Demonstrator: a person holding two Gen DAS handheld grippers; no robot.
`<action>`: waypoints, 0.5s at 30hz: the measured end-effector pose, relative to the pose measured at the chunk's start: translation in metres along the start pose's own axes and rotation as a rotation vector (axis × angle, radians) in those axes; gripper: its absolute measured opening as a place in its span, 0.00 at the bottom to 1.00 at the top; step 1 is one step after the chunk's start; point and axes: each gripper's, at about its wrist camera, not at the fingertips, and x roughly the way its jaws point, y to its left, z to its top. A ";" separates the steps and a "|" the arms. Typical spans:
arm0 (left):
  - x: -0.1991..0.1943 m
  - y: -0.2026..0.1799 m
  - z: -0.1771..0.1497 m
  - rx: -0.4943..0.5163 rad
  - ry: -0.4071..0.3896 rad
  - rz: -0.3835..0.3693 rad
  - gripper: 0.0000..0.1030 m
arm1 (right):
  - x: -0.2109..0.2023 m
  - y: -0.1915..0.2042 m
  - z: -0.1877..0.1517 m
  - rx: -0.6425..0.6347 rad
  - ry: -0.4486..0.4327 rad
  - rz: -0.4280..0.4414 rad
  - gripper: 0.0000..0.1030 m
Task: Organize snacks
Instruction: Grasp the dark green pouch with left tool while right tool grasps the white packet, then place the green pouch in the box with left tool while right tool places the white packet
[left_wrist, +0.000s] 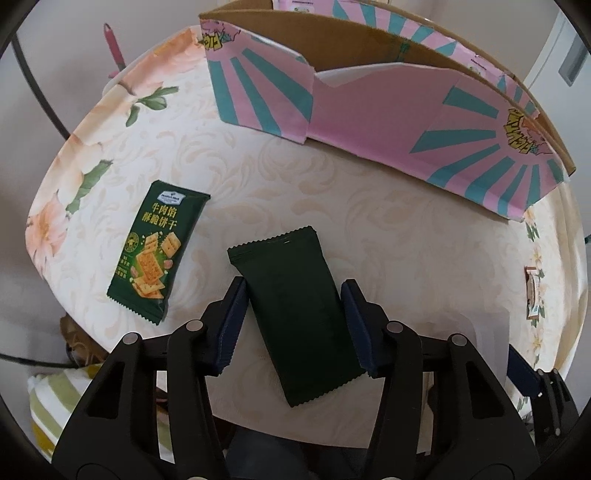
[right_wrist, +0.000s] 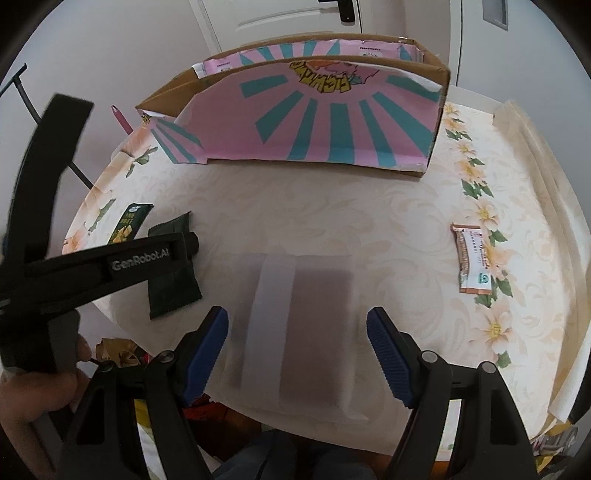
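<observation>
Right now my left claw (left_wrist: 293, 321) stands apart around the dark green packet (left_wrist: 295, 314), which lies back-side up on the tabletop (left_wrist: 332, 199). One blue pad sits just beside each long edge of the packet — whether either pad touches the wrapper I cannot tell. The packet is tilted, its near end reaching back between my fingers (left_wrist: 229, 325) and its far serrated end pointing toward the pink box (left_wrist: 388, 122). To the left of it, apart, lies a second green packet (left_wrist: 157, 251) face up, printed with crackers.

My right claw (right_wrist: 297, 347) is also apart, wide open and clamped on nothing. Between and just ahead of its pads lies a greyish-brown packet (right_wrist: 299, 328) with a pale strip down it, blurred in the right wrist view, flat on the tabletop near its front edge. Off to the right, well apart from that claw, a tan snack bar (right_wrist: 472, 258) lies among the printed flowers of the cloth.

The pink box with teal rays stands open at the far side of the tabletop, well apart from both claws. From the right wrist view the left claw's black frame crosses over the dark green packet at the left edge.
</observation>
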 end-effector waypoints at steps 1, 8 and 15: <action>0.000 0.000 0.001 0.002 -0.001 -0.004 0.47 | 0.002 0.002 0.001 0.001 0.004 -0.006 0.71; -0.006 0.002 0.002 0.014 -0.009 -0.029 0.47 | 0.010 0.007 0.002 -0.017 0.013 -0.034 0.59; -0.016 0.008 0.007 0.015 -0.029 -0.054 0.47 | 0.001 0.001 0.010 -0.003 -0.002 -0.011 0.56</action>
